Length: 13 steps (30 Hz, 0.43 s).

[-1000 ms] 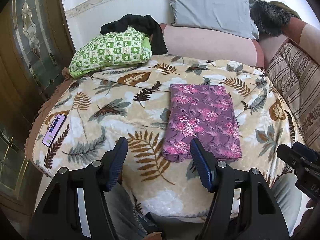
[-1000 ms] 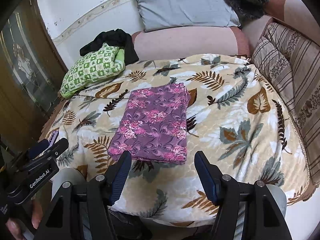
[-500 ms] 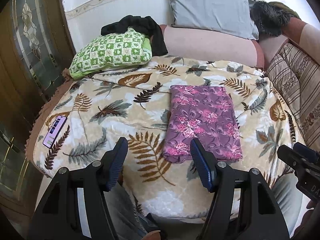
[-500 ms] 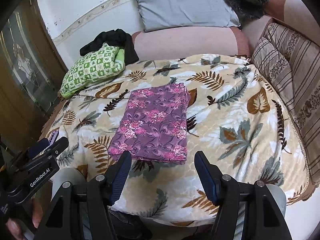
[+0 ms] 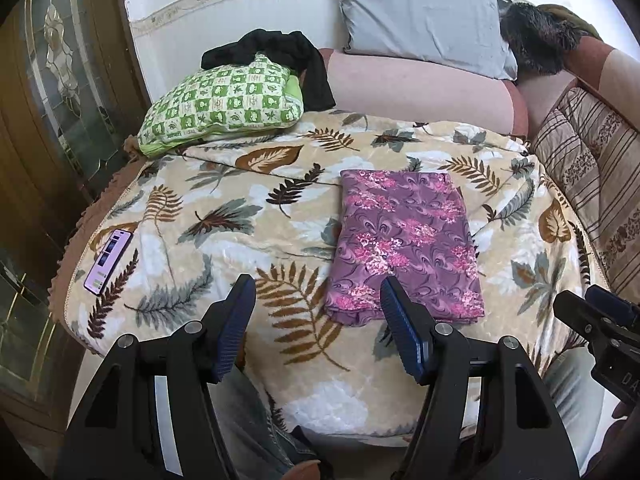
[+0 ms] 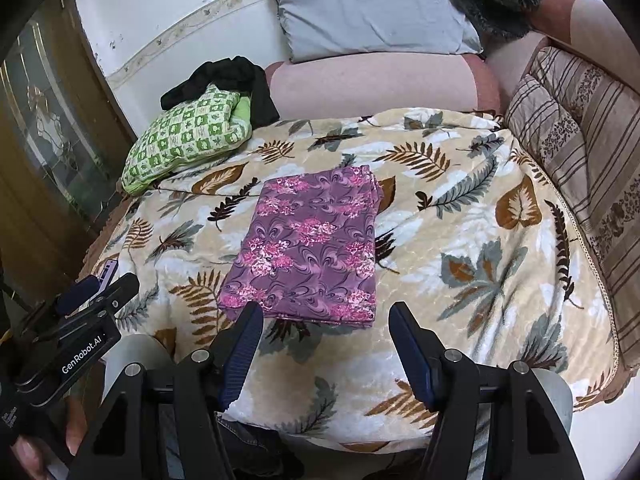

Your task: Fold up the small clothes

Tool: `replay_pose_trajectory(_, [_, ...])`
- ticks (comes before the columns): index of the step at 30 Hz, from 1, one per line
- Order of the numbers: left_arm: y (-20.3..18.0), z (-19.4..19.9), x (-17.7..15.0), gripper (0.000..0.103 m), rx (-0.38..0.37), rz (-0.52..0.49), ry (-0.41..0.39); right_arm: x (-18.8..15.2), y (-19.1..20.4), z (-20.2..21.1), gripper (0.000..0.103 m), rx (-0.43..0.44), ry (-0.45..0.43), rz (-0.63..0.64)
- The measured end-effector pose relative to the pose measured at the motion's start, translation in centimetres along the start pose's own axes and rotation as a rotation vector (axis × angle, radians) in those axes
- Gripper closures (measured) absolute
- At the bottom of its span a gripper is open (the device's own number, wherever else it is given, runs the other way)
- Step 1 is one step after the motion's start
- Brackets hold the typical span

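A purple floral cloth (image 5: 404, 240) lies folded in a flat rectangle on the leaf-print blanket (image 5: 224, 236); it also shows in the right wrist view (image 6: 308, 248). My left gripper (image 5: 316, 300) is open and empty, held back from the bed's near edge, just short of the cloth's near left corner. My right gripper (image 6: 326, 328) is open and empty, held in front of the cloth's near edge. Each gripper shows at the edge of the other's view, the right one (image 5: 600, 328) and the left one (image 6: 80, 320).
A phone (image 5: 108, 260) lies near the blanket's left edge. A green checked pillow (image 5: 224, 104) with black clothing (image 5: 280, 52) sits at the back left. A grey pillow (image 5: 420, 20), pink bolster (image 5: 420, 92) and striped cushions (image 5: 592, 168) line the back and right. A glass-panelled door (image 5: 60, 100) stands left.
Both views have shifted very slightly; the cloth and both open grippers stay as they were.
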<state>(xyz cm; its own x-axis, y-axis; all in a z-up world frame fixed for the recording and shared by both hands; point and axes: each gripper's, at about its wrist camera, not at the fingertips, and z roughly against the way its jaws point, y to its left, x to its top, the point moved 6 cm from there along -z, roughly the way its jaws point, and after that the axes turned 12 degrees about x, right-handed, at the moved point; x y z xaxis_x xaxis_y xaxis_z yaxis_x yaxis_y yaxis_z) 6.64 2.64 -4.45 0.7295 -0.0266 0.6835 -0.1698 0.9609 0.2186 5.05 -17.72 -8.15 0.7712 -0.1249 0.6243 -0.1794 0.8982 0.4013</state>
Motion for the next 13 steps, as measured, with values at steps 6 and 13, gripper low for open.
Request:
replay_pose_trajectory(6, [-0.45, 0.09, -0.10, 0.038, -0.021, 0.006, 0.006, 0.03, -0.02, -0.04, 0.040, 0.002, 0.001, 0.000])
replay_pose_trajectory(13, [-0.55, 0.01, 0.03, 0.038, -0.080, 0.034, 0.020, -0.03, -0.03, -0.04, 0.040, 0.003, 0.003, -0.006])
